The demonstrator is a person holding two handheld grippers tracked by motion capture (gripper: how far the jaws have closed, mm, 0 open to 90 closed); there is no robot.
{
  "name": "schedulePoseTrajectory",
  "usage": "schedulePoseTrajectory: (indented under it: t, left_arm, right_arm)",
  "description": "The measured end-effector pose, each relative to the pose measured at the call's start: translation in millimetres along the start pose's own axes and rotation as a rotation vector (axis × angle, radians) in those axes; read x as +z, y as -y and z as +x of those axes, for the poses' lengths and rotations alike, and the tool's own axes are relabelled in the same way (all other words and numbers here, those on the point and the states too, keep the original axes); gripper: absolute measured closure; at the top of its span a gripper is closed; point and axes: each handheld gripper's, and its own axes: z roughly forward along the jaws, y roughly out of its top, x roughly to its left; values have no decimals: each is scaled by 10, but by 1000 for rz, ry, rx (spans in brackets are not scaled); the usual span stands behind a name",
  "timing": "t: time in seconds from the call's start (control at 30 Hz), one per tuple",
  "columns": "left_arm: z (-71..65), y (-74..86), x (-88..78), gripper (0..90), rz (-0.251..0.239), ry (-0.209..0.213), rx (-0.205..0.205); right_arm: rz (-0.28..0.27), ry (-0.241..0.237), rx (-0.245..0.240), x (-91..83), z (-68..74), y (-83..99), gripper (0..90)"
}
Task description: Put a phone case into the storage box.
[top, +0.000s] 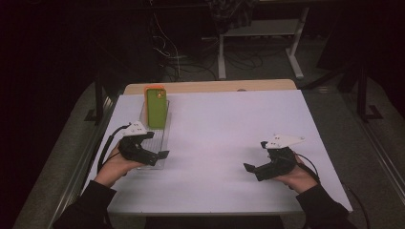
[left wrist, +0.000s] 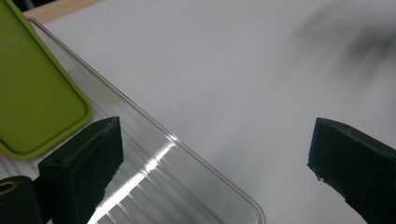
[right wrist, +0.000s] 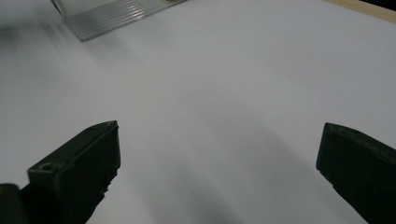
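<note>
A clear plastic tray (top: pixel 161 143) lies along the left side of the white table (top: pixel 229 124). A green case with an orange edge (top: pixel 156 107) rests in the tray's far end. My left gripper (top: pixel 160 153) hovers over the tray's near end, open, with nothing between its jaws. In the left gripper view the tray rim (left wrist: pixel 187 149) runs between the jaws and the green case (left wrist: pixel 32 93) sits at upper left. My right gripper (top: pixel 252 170) is open above bare table at the near right, holding nothing. The right gripper view has the tray corner (right wrist: pixel 107 18) far off at the top.
A wooden board edge (top: pixel 210 86) shows behind the white table top. Beyond it are a dark floor, cables and white desk legs (top: pixel 222 57). A broad stretch of white surface lies between the two grippers.
</note>
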Motion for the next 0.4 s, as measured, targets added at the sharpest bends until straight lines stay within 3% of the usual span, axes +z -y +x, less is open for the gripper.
schedulePoseTrajectory:
  t: [0.17,0.4]
  left_arm:
    - [-31,72,39,26,20,2,16]
    - [-36,81,31,26,11,2,15]
  right_arm:
    - [-3,-7,-14,-4,3,-6,0]
    - [-2,-11,-14,-4,5,-5,0]
